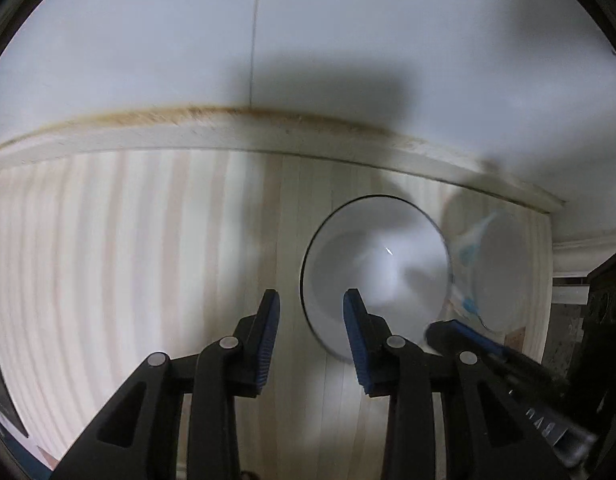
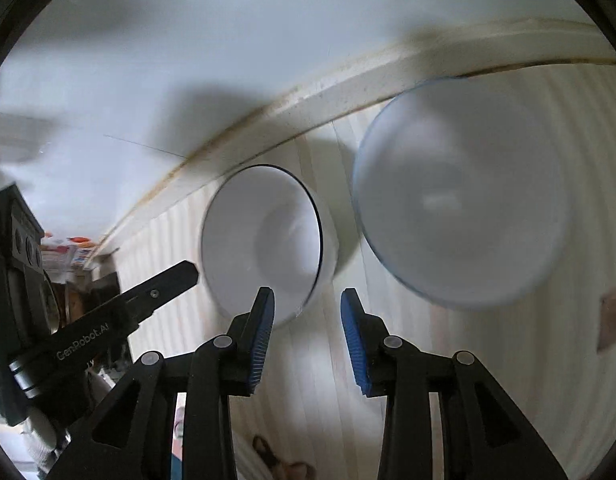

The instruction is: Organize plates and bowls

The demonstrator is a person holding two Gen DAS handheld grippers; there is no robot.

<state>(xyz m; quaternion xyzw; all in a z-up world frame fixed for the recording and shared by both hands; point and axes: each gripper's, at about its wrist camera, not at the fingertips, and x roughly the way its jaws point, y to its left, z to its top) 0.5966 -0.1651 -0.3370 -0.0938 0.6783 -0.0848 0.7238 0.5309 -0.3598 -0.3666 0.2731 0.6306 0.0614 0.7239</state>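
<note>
A white bowl with a dark rim (image 1: 372, 264) (image 2: 264, 240) stands on the pale striped wooden table (image 1: 128, 260) (image 2: 548, 360) near the wall. A second white bowl with a blue pattern (image 1: 492, 272) (image 2: 460, 200) stands just to its right, blurred. My left gripper (image 1: 312, 320) is open and empty, its right finger over the dark-rimmed bowl's near edge. My right gripper (image 2: 307, 318) is open and empty, just in front of the gap between the two bowls. The right gripper's finger (image 1: 468, 336) shows at the left view's right, and the left gripper's finger (image 2: 164, 284) at the right view's left.
A white wall (image 1: 308, 40) runs along the table's far edge, with a cream trim strip (image 1: 268, 132) at its foot. The table's right edge (image 1: 548, 280) drops off beside the patterned bowl. Dark equipment (image 2: 16, 260) stands at the right view's left.
</note>
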